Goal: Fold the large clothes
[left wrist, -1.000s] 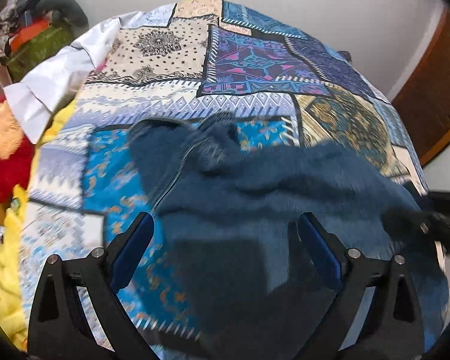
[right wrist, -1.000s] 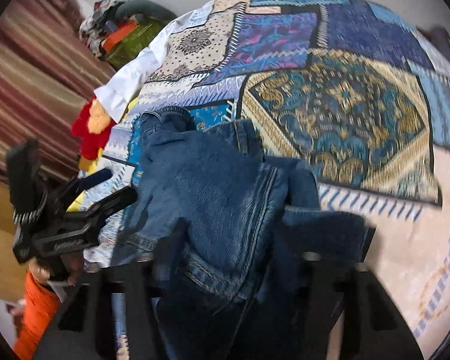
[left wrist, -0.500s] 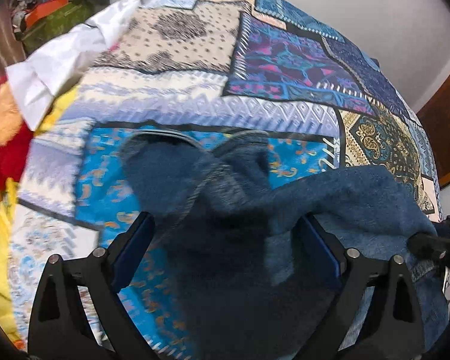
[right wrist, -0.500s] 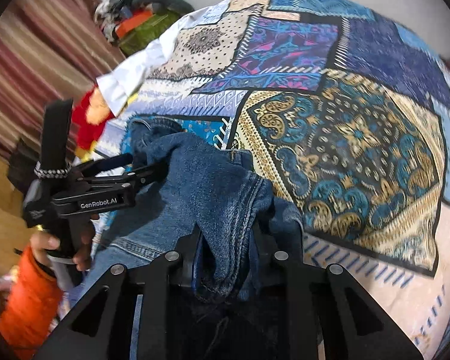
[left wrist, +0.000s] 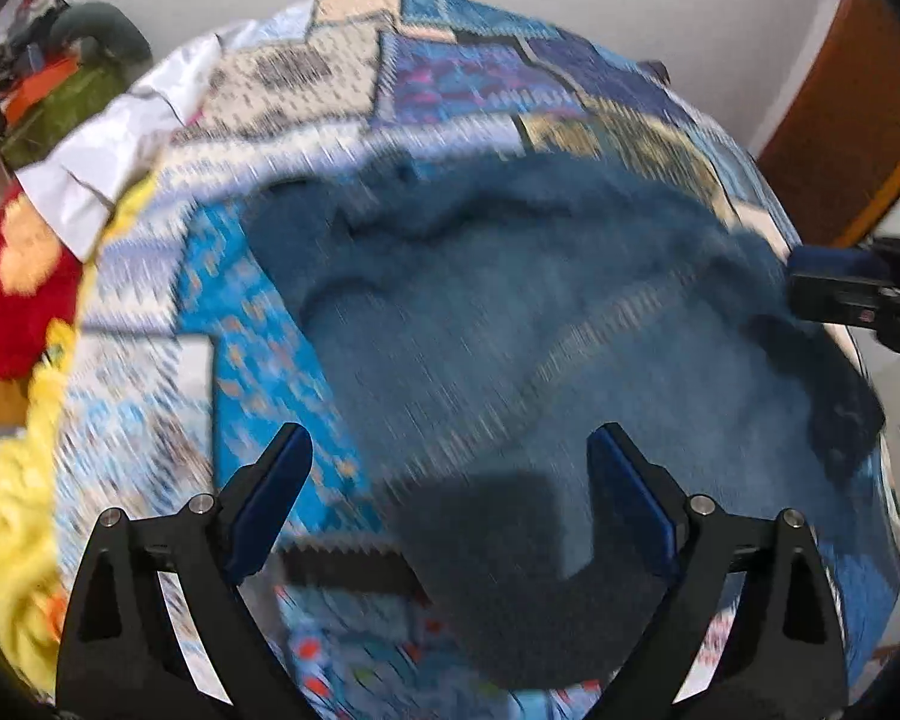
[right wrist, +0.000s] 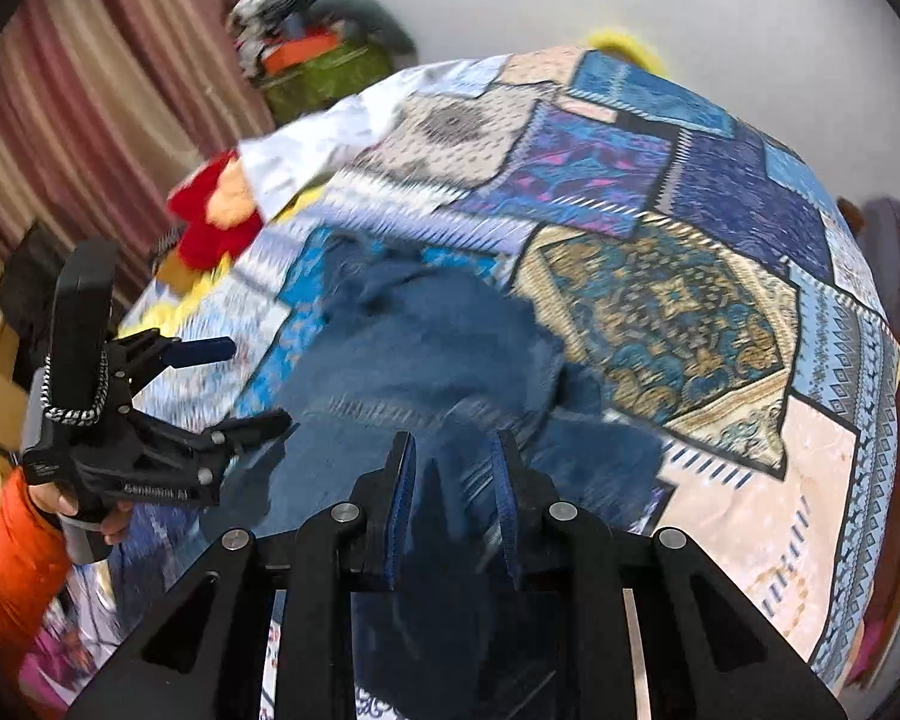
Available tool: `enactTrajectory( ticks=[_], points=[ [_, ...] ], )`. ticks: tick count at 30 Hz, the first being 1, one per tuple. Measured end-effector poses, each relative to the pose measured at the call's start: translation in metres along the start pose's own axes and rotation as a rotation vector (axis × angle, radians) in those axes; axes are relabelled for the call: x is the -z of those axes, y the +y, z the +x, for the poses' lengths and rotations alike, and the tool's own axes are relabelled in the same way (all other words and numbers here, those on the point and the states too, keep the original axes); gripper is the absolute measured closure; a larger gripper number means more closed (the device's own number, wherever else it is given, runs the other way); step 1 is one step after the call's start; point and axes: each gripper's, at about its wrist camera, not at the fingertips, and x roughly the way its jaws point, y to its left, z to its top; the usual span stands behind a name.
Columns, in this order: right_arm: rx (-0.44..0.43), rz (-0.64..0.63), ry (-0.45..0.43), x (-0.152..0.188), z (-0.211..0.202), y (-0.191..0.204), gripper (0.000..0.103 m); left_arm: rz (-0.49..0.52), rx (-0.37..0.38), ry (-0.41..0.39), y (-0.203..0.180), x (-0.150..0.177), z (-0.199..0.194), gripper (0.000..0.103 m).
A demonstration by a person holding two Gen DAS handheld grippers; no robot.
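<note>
Jeans (left wrist: 510, 312) lie bunched on the bed (right wrist: 660, 300), near edge, blurred in both views; your right gripper (right wrist: 453, 498) pinches a denim fold between narrow fingers, while your left gripper (left wrist: 450, 474) hovers above the cloth, fingers wide and empty. Judgement: before folding, take the opposite edge with the left, pull both apart to flatten the denim, and keep the seam straight. Only container seen: a green basket (right wrist: 324, 81) past the bed, heaped with mixed clothes.
</note>
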Motion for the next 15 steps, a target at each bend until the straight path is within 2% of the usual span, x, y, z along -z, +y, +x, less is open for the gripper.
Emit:
enactTrajectory(
  ticks=[2,4,5,6,7,8,10,14,15],
  points=[
    [0.100,-0.071,0.066,0.013,0.018,0.011,0.082,-0.004,-0.020,-0.001,-0.005,0.014,0.002,0.007],
    [0.127,-0.103,0.095,0.027,0.029,0.012,0.082,-0.018,-0.001,0.000,-0.005,0.027,0.000,0.007],
    [0.121,-0.096,0.074,0.033,0.029,0.010,0.079,-0.032,0.010,0.002,-0.004,0.031,-0.001,0.007],
    [0.128,-0.085,0.055,0.037,0.027,0.006,0.061,-0.047,0.016,-0.002,-0.003,0.036,-0.002,0.006],
    [0.157,-0.060,0.040,0.041,0.023,0.001,0.048,-0.060,0.021,-0.006,-0.001,0.042,-0.004,0.006],
    [0.131,-0.033,0.036,0.045,0.021,-0.006,0.041,-0.067,0.026,-0.008,-0.001,0.046,-0.005,0.006],
    [0.085,0.032,0.036,0.052,0.015,-0.018,0.039,-0.081,0.031,-0.016,0.000,0.055,-0.010,0.006],
    [0.108,0.090,0.034,0.070,0.001,-0.036,0.016,-0.069,0.022,-0.024,0.002,0.068,-0.022,0.006],
    [0.119,0.095,0.038,0.074,-0.001,-0.040,0.015,-0.061,0.024,-0.021,0.003,0.072,-0.024,0.003]
  ],
)
